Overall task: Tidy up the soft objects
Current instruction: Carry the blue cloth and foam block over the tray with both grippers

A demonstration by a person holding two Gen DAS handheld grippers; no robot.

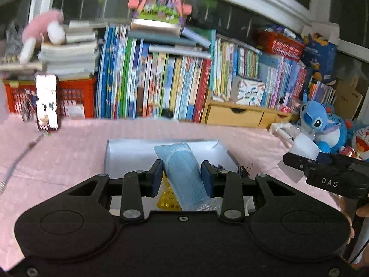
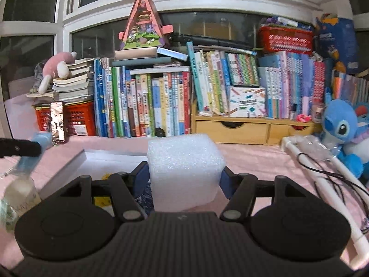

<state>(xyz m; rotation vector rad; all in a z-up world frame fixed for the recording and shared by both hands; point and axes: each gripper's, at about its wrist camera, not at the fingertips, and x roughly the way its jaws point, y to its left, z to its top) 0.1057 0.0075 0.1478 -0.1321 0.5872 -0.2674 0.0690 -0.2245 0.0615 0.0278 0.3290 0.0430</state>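
Note:
My left gripper [image 1: 182,165] is shut on a light blue, plastic-wrapped soft pack [image 1: 184,173], which it holds above an open white box [image 1: 129,152] on the pink tablecloth. In the right wrist view the same pack [image 2: 34,159] hangs at the far left, blurred. My right gripper [image 2: 184,168] is shut on a white foam block [image 2: 184,161], with the blue pads pressing its two sides, and holds it over the box's right end [image 2: 69,168]. In the left wrist view this foam block [image 1: 302,147] shows at the right edge, level with the pack.
A long row of upright books [image 2: 161,106] and wooden drawers [image 2: 233,131] line the back. A blue plush toy [image 2: 341,129] and a white tube frame [image 2: 322,168] lie to the right. A phone [image 2: 57,122] stands at the left. Binder clips [image 1: 244,169] lie by the box.

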